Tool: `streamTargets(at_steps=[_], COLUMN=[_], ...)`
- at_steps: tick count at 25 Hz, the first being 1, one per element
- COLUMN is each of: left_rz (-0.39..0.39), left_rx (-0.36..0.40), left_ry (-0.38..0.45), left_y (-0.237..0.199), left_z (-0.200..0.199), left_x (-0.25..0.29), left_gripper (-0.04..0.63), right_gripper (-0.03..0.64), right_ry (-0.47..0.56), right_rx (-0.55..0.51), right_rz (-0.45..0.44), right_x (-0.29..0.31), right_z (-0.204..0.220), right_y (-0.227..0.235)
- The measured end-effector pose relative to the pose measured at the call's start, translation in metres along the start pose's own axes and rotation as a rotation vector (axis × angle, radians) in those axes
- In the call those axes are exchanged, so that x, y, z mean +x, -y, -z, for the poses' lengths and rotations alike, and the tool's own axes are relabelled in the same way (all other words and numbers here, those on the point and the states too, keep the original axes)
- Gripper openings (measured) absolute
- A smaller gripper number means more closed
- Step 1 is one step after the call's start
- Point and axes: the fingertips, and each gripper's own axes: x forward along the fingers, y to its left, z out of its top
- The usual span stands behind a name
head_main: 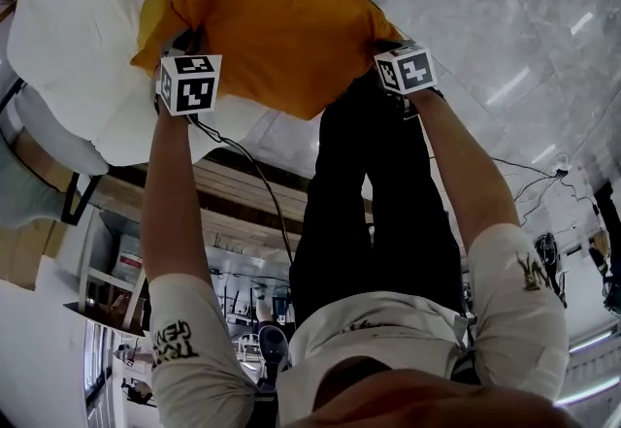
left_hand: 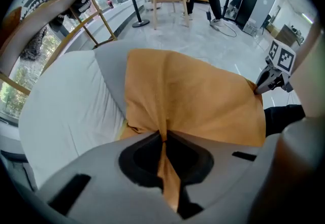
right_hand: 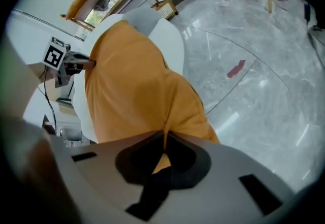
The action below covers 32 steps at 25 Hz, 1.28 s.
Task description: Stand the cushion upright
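An orange cushion [head_main: 277, 18] lies across a white padded seat [head_main: 78, 38]. My left gripper [head_main: 184, 43] is shut on the cushion's near left corner, and a fold of orange fabric [left_hand: 163, 136] is pinched between its jaws. At the near right corner my right gripper [head_main: 393, 77] is shut on the cushion too, with orange cloth [right_hand: 165, 134] caught in its jaws. The cushion [left_hand: 193, 101] spreads away from the left gripper, and the right gripper [left_hand: 256, 90] shows at its far corner. Seen from the right gripper, the cushion [right_hand: 137, 91] slopes up toward the left gripper [right_hand: 90, 63].
The white seat [left_hand: 66, 111] has a grey cushion [left_hand: 109, 63] behind the orange one. A wooden-framed chair [left_hand: 61, 9] stands at the left. Polished grey floor [head_main: 505, 28] lies to the right. A black cable [head_main: 252, 174] hangs from the left gripper. People stand by a wooden stool [left_hand: 170, 2] far off.
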Motion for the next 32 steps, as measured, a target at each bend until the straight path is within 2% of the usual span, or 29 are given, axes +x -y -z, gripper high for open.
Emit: streamTargets(at_steps=[3,5,10,13,19,26,29,32], left_rz=[-0.018,-0.027,-0.066,-0.103,-0.190,-0.240,-0.251,-0.242], left_rx=[-0.040,-0.085,-0.207,-0.313,-0.553,-0.818,-0.942,-1.042], left_ry=[0.012,0.022,0.091,0.154,0.233,0.292,0.306,0.313], left_y=[-0.004,-0.004,-0.006,-0.006,-0.018,-0.025,-0.032,-0.031], left_z=[0.010,0.019,0.034,0.041,0.076,0.119,0.142,0.172], left_x=[-0.015,-0.027,-0.061,-0.077,-0.110,-0.126,-0.127,-0.115], left_gripper=[0.034,0.034,0.034,0.034,0.034,0.034,0.034,0.035], right_gripper=[0.037,0.038,0.037,0.037,0.037,0.038,0.038,0.038], right_ry=[0.018,0.027,0.065,0.103,0.082,0.111,0.113,0.107], right_rx=[0.047,0.018,-0.177,-0.305,-0.514,-0.773,-0.905,-0.975], right_rz=[0.025,0.054,0.079,0.117,0.195,0.247,0.251,0.252], right_x=[-0.017,-0.029,-0.057,-0.074,-0.102,-0.120,-0.113,-0.092], right_z=[-0.004,-0.012,-0.053,-0.092,-0.163,-0.248,-0.295,-0.318], right_y=[-0.010,-0.014,-0.022,-0.021,-0.063,-0.131,-0.176,-0.216])
